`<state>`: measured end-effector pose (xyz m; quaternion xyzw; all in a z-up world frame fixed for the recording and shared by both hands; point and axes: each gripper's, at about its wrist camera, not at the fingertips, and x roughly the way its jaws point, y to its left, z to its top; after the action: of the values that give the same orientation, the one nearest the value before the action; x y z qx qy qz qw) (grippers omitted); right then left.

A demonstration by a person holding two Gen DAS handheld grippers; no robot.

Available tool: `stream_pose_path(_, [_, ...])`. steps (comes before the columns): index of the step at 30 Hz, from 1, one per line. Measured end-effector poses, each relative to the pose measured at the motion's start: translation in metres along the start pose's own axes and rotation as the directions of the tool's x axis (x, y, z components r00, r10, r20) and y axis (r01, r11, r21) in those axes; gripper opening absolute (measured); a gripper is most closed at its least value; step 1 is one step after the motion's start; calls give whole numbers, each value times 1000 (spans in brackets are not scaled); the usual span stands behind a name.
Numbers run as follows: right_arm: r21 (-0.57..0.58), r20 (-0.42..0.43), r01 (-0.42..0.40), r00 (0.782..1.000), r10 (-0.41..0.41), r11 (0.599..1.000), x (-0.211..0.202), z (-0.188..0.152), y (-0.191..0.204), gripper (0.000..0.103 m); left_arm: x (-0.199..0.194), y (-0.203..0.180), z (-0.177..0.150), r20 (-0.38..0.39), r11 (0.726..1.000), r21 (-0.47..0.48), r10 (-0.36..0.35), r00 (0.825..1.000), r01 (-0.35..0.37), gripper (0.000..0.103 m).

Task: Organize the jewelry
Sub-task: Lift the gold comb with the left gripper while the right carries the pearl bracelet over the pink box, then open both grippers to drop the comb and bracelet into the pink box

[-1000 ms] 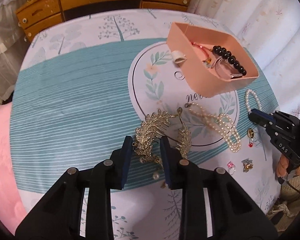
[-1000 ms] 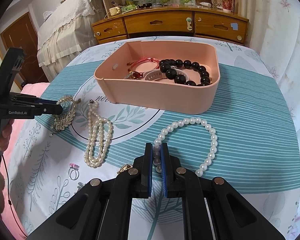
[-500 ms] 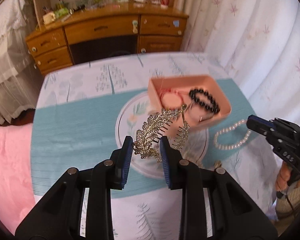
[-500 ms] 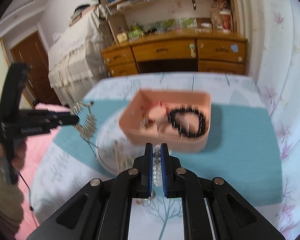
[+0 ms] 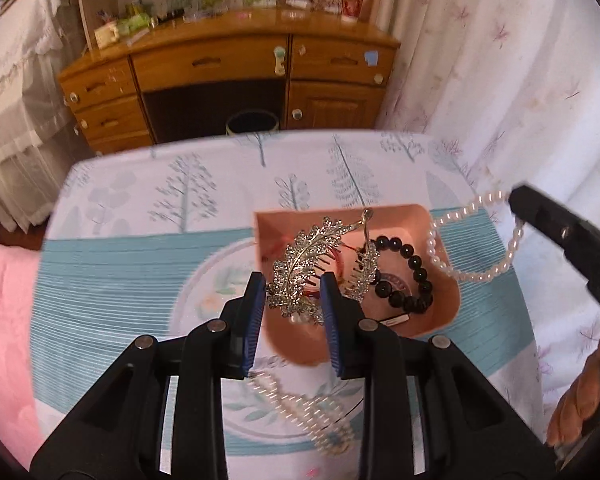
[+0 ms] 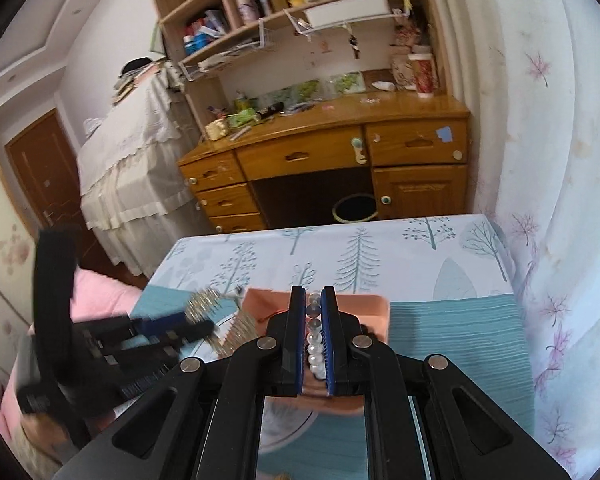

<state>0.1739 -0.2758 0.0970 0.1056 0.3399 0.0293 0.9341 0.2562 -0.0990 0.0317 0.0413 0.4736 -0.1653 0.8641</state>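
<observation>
My left gripper (image 5: 294, 284) is shut on a gold leaf-shaped hair comb (image 5: 306, 264) and holds it in the air over the pink box (image 5: 268, 232). The box holds a black bead bracelet (image 5: 414, 276) and a red bracelet. My right gripper (image 6: 313, 300) is shut on a white pearl bracelet (image 6: 314, 344); in the left wrist view the pearl bracelet (image 5: 472, 240) hangs from the right gripper (image 5: 540, 216) over the box's right edge. The comb (image 6: 220, 320) and left gripper (image 6: 204, 326) show blurred at the left of the right wrist view.
A long pearl necklace (image 5: 300, 408) lies on the tablecloth (image 5: 120, 280) below the left gripper. A wooden desk (image 6: 328, 152) with drawers stands beyond the table, a bin (image 6: 354, 208) under it. A bed (image 6: 124, 156) is at the left, a curtain at the right.
Both grippers have lifted their pieces off the tablecloth and moved towards the pink box. The comb and the pearl bracelet now hang above the box.
</observation>
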Motion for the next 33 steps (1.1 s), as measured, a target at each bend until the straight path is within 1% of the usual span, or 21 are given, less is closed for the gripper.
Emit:
stream_pose_path(2, [9, 3, 41, 999, -41, 999, 13, 3, -5, 7, 22, -9, -3, -33, 1000, -7, -2, 999, 2, 25])
stream_pose_path(3, [11, 3, 66, 998, -66, 998, 20, 4, -8, 7, 34, -14, -5, -48, 1000, -7, 7, 999, -8, 25])
stream_pose_path(5, [7, -7, 91, 996, -90, 996, 34, 1, -11, 7, 51, -21, -10, -56, 1000, -4, 21, 998, -21, 25])
stream_pose_path(7, [1, -25, 112, 993, -112, 994, 53, -7, -14, 7, 61, -24, -13, -65, 1000, -10, 16, 998, -17, 25])
stream_pose_path(9, [-7, -51, 119, 992, -119, 993, 69, -13, -16, 7, 70, -23, -15, -87, 1000, -24, -9, 996, 7, 25])
stream_pose_path(12, [11, -102, 100, 990, -98, 995, 95, -23, -22, 7, 72, -20, -18, -83, 1000, -24, -21, 996, 19, 26])
stream_pose_path(14, [48, -143, 81, 987, -73, 996, 110, -29, -28, 9, 68, -14, -19, -81, 999, -28, -27, 996, 25, 31])
stream_pose_path(15, [66, -154, 68, 986, -57, 996, 115, -31, -30, 12, 65, -11, -20, -77, 999, -35, -29, 997, 27, 38])
stream_pose_path(16, [89, -166, 53, 985, -38, 995, 117, -34, -33, 18, 60, -7, -21, -63, 998, -46, -36, 997, 33, 43])
stream_pose_path(18, [115, -163, 33, 987, -14, 993, 118, -39, -35, 25, 48, 1, -22, -40, 997, -64, -46, 998, 43, 45])
stream_pose_path(22, [126, -150, -3, 988, 22, 992, 111, -51, -35, 25, 23, 12, -29, -2, 993, -87, -75, 997, 74, 45])
stream_pose_path(26, [109, -145, -31, 988, 47, 994, 89, -69, -25, 25, 2, 15, -47, 26, 997, -73, -37, 999, 39, 46])
stream_pose_path(27, [98, -145, -33, 988, 47, 995, 83, -75, -22, 25, -3, 14, -53, 31, 998, -62, -32, 999, 34, 46])
stream_pose_path(30, [68, -143, -45, 988, 55, 997, 65, -90, -12, 25, -12, 8, -71, 40, 1000, -12, 13, 999, -13, 46])
stream_pose_path(31, [58, -143, -46, 988, 54, 997, 59, -96, -9, 25, -15, 8, -77, 40, 1000, -9, 10, 999, -10, 46])
stream_pose_path(33, [40, -146, -51, 988, 57, 998, 48, -106, -3, 25, -19, 9, -88, 25, 999, -28, -34, 999, 35, 46])
